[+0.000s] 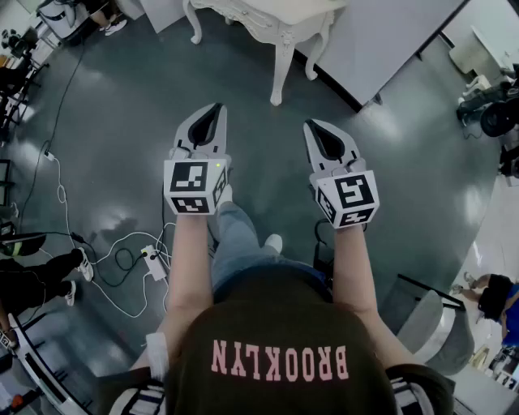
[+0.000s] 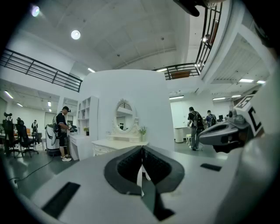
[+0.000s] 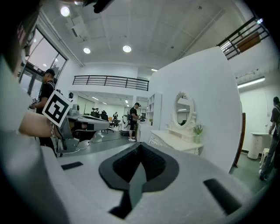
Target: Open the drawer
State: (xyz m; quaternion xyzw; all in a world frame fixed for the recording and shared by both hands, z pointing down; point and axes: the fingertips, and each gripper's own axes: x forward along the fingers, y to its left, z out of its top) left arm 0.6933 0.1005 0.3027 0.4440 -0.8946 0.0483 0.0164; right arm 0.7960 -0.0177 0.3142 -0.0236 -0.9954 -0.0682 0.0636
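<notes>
A white carved dressing table (image 1: 280, 20) stands on the grey floor a good step ahead of me, at the top of the head view. In the left gripper view the table (image 2: 119, 143) carries an oval mirror (image 2: 124, 116), and its drawer front (image 2: 100, 151) faces left. The table (image 3: 177, 142) is also in the right gripper view. My left gripper (image 1: 213, 112) and right gripper (image 1: 313, 127) are held side by side in the air, pointing at the table and well short of it. Both are shut, with nothing between the jaws.
A white partition wall (image 1: 381, 40) rises behind the table. Cables and a power strip (image 1: 154, 263) lie on the floor to my left. A metal-framed chair (image 1: 430, 320) stands at my right. People stand farther off: one by shelves (image 2: 62, 131), others by a counter (image 2: 193, 127).
</notes>
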